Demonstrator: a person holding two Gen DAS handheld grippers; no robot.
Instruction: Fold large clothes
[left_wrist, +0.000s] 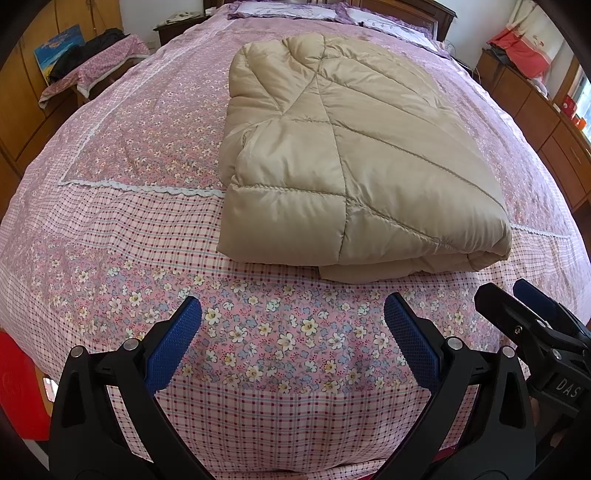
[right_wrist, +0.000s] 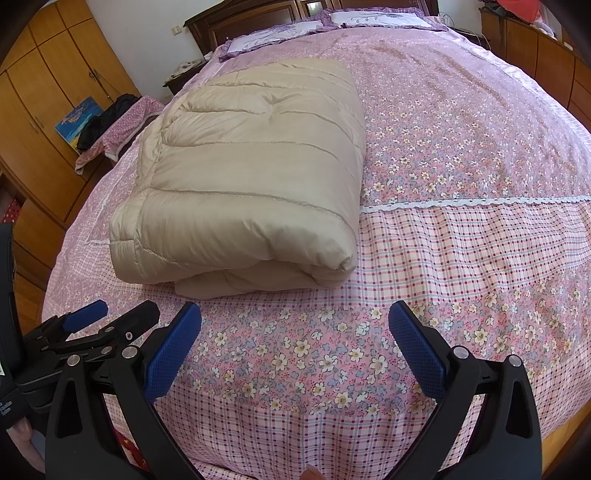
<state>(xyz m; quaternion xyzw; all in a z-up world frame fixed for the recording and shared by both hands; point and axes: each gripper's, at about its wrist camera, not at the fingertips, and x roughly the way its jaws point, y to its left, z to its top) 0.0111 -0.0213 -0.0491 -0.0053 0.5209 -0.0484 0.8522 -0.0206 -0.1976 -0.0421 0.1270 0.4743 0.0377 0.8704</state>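
On the bed (left_wrist: 110, 229), the folded quilt (left_wrist: 347, 155) lies beyond the left claw (left_wrist: 291, 332) and right claw (right_wrist: 295, 332), both spread apart, holding nothing.

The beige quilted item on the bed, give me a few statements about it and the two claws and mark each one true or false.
1. The beige quilted item lies folded into a thick bundle on the bedspread. True.
2. The left claw is shut on a corner of it. False: its jaws stand wide apart, holding nothing, short of the bundle.
3. The right claw is open and empty. True.
4. The bundle rests on the pillows. False: the pillows lie beyond it at the headboard end, apart from it.
5. A lower layer pokes out beneath the bundle's near edge. True.
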